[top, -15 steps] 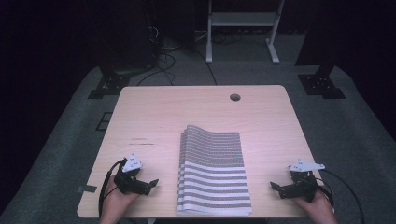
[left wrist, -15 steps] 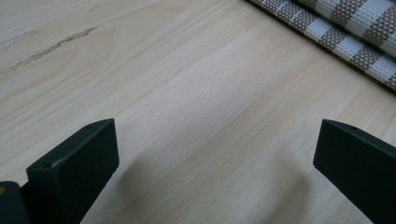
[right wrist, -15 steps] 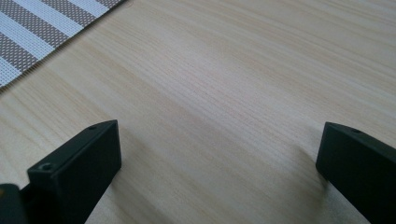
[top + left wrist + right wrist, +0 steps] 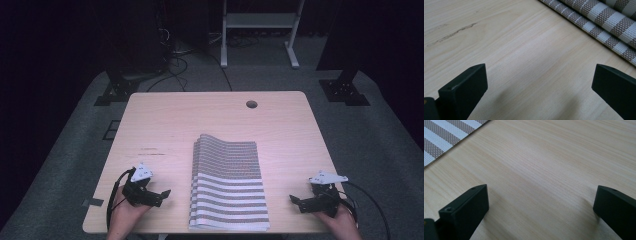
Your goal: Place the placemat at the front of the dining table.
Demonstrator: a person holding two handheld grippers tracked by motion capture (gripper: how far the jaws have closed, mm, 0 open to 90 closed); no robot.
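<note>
Left tool (image 4: 164,192), right tool (image 4: 295,201): black blocky jaws, screw holes, grey three-cornered top plates, black trailing cables.

A light wooden table (image 4: 165,125) has a round hole (image 4: 251,104) near its far edge. Behind it, cables (image 4: 175,52) and a white stand (image 4: 260,22) occupy grey carpet (image 4: 380,140).

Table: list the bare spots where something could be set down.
Free: the far half of the table between the striped mat stack and the round hole; also the strips beside the stack. Crowded: near corners, with the left tongs and right tongs.
</note>
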